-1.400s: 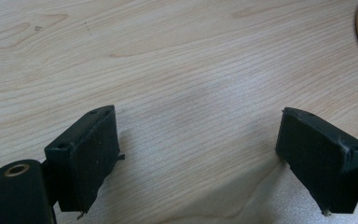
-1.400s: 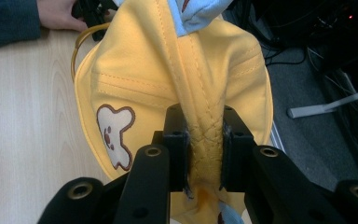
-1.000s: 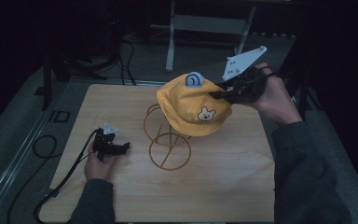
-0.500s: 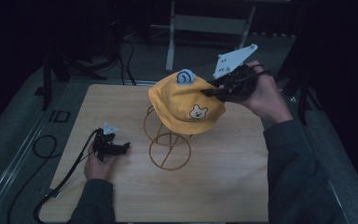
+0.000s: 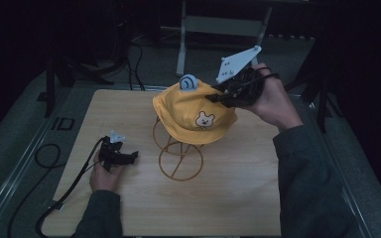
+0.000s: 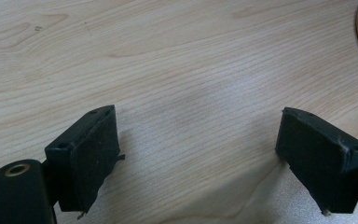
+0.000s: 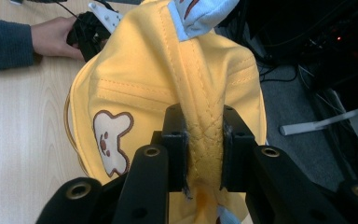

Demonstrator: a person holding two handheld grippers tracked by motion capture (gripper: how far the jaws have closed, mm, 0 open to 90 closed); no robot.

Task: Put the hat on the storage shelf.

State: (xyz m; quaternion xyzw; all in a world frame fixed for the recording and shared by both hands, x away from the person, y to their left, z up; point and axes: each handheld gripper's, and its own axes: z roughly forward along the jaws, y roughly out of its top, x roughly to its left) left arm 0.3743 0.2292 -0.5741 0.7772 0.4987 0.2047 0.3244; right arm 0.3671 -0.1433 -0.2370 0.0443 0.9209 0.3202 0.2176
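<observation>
The right gripper (image 7: 204, 140) was clamped on a fold of the yellow hat (image 5: 191, 111) at its crown seam, holding it just above the wire stand (image 5: 178, 151) in the middle of the table (image 5: 248, 198). The hat seemed to be in mid-carry, either coming off the stand or going onto it; I could not tell which. The left gripper (image 6: 198, 154) rested on the table left of the stand, jaws apart and empty. Next, the hat would need to clear the stand's top loop or settle squarely over it.

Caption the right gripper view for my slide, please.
Right claw pinches a fold of the yellow hat.
</observation>
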